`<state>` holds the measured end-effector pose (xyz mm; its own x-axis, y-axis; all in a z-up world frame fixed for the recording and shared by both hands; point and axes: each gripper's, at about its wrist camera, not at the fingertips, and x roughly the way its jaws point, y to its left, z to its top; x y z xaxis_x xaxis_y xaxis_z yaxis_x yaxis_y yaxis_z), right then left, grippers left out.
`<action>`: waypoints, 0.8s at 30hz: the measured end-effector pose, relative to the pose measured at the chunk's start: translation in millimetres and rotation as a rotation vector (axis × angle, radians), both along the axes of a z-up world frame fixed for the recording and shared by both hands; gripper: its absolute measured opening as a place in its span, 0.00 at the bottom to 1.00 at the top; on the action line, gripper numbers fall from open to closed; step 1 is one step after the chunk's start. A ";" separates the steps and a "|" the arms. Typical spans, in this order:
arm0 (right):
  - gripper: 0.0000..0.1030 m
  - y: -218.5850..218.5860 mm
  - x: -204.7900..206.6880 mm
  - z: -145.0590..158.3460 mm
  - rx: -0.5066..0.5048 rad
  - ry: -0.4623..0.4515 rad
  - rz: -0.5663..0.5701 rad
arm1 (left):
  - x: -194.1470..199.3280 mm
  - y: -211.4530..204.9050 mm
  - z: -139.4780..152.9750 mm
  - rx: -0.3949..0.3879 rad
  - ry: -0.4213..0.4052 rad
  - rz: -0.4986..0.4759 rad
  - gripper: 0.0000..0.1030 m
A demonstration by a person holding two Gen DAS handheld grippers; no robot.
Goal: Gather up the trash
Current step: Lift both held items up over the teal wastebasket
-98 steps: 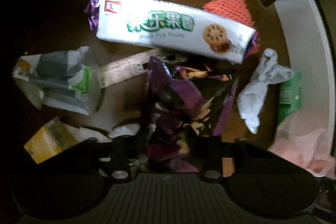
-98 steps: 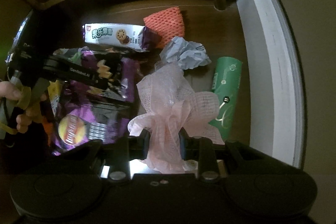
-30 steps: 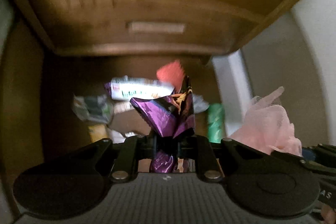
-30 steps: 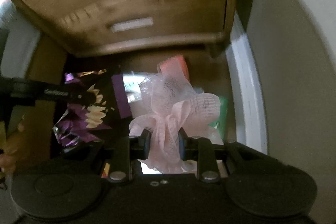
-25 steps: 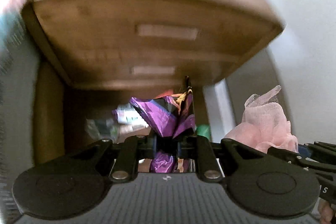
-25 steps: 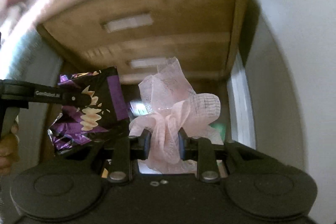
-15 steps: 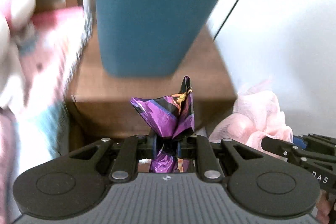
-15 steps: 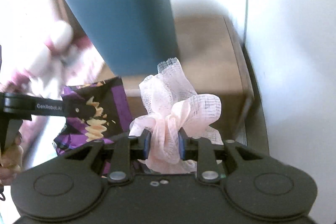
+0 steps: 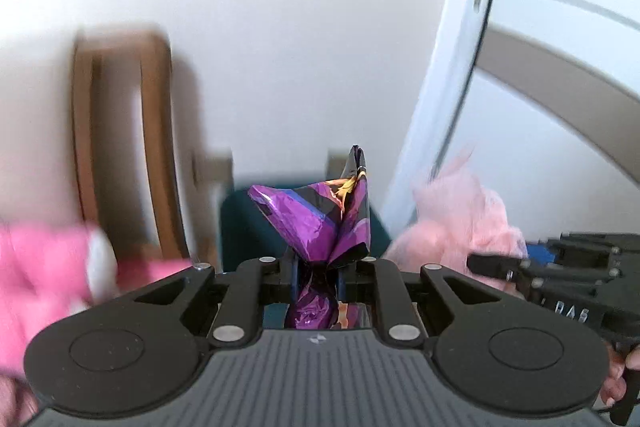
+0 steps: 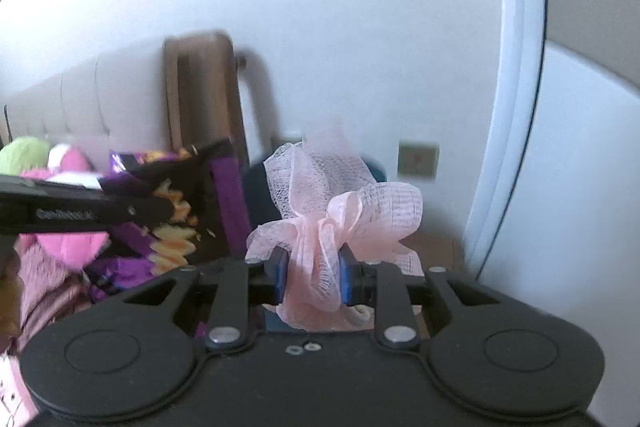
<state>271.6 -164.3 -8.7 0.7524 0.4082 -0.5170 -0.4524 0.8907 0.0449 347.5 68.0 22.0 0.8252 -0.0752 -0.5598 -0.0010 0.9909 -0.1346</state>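
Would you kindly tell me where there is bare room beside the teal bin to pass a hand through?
Right of the teal bin, a bare strip of wooden top runs up to the white door frame. Left of it is crowded: the purple chip bag and pink soft toys fill that side.

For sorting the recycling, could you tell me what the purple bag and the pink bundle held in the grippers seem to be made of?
Purple bag: glossy foil-like plastic film, judging by sharp shiny creases. Pink bundle: soft open-weave mesh, likely gauze or netting, since a fine grid shows and light passes through.
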 end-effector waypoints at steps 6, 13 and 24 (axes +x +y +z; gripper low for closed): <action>0.24 31.8 41.2 27.2 -0.036 -0.074 0.036 | 45.8 14.7 44.6 0.064 -0.088 0.051 0.15; 0.24 65.4 95.3 1.0 -0.131 -0.060 0.046 | 94.2 18.6 7.6 0.060 -0.011 0.044 0.15; 0.25 82.8 151.2 -59.5 -0.195 0.063 0.049 | 129.9 31.6 -57.6 0.019 0.160 0.079 0.17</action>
<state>422.8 -81.5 -68.3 0.6980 0.3310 -0.6350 -0.4971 0.8622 -0.0970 477.4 99.6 -35.6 0.7281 -0.0019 -0.6854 -0.0992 0.9892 -0.1081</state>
